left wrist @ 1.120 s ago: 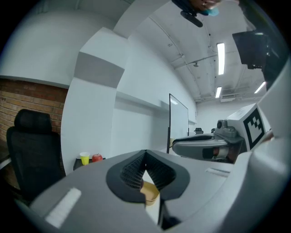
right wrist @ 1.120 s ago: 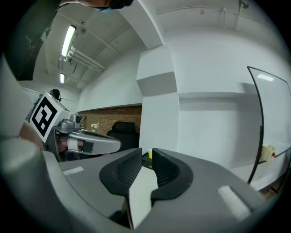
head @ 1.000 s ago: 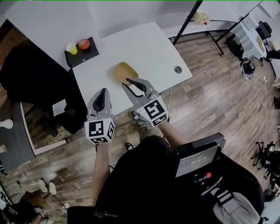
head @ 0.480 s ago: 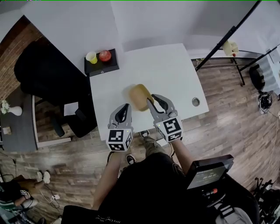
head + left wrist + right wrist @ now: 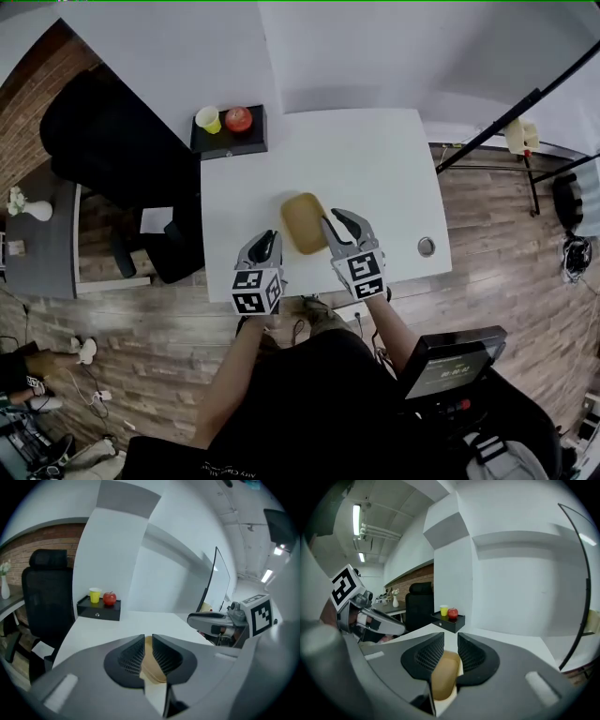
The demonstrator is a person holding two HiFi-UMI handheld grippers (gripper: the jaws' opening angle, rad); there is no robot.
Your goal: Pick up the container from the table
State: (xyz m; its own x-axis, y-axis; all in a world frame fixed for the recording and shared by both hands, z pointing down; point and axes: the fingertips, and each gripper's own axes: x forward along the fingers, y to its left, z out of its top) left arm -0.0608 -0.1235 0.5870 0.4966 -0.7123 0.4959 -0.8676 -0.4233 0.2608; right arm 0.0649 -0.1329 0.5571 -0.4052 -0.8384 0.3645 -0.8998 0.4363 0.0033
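The tan oblong container lies flat on the white table, near the front edge, long axis running away from the operator. The left gripper sits near its left side, jaws parted by a narrow gap and just opening, nothing between them. The right gripper sits just beside its right side, jaws wider apart and also just opening; the container shows beyond them, not clamped. Handling estimate: a light, thin-walled shell with a smooth, rounded surface, likely to slip or flex under pressure. Recommended hold: across a long side wall at mid-length, with moderate force, keeping it level.
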